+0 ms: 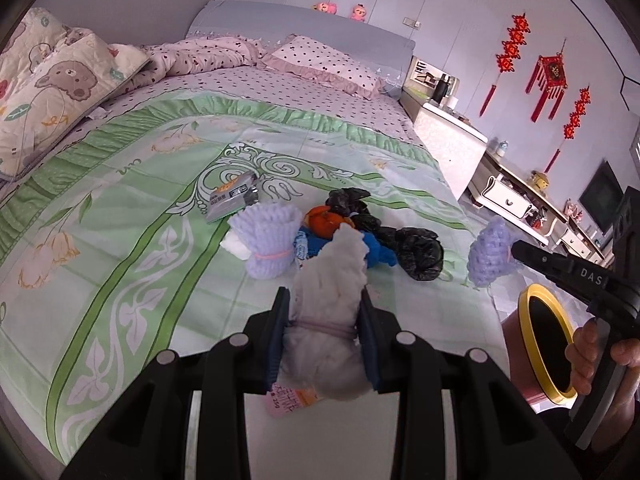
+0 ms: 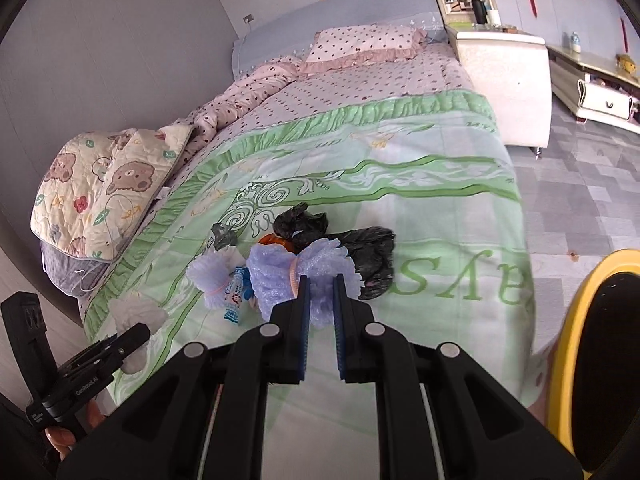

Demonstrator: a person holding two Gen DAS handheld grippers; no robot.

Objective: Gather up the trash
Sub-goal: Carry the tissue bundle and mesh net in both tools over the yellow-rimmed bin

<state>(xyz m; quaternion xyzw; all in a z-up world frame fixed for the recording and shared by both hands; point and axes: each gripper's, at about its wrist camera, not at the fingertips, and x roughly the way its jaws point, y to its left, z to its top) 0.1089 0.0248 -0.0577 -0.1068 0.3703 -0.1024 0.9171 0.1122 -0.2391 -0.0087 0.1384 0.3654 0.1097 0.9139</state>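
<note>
Left gripper (image 1: 325,336): clamped on a white foam net (image 1: 332,300) tied with a pink band, held above the near edge of the bed.
Right gripper (image 2: 321,320): clamped on a lilac foam net (image 2: 296,276), also raised near the bed's near edge; a hand (image 1: 600,364) grips its handle.
Bin (image 2: 568,344): yellow-rimmed, dark inside, on the floor just beside the bed's near right corner.
Bed (image 1: 120,208): green flowered cover (image 2: 440,216) over the near half.
Trash pile: toward the middle of the cover, a second lilac foam net (image 1: 270,240), a blue wrapper (image 1: 372,252), an orange peel (image 1: 326,222), black plastic bags (image 1: 416,248), touching one another.
Packet (image 1: 232,196): flat, printed, just beyond the pile on its left.
Far end: dotted pillow (image 1: 328,64) by the headboard (image 1: 300,26).
</note>
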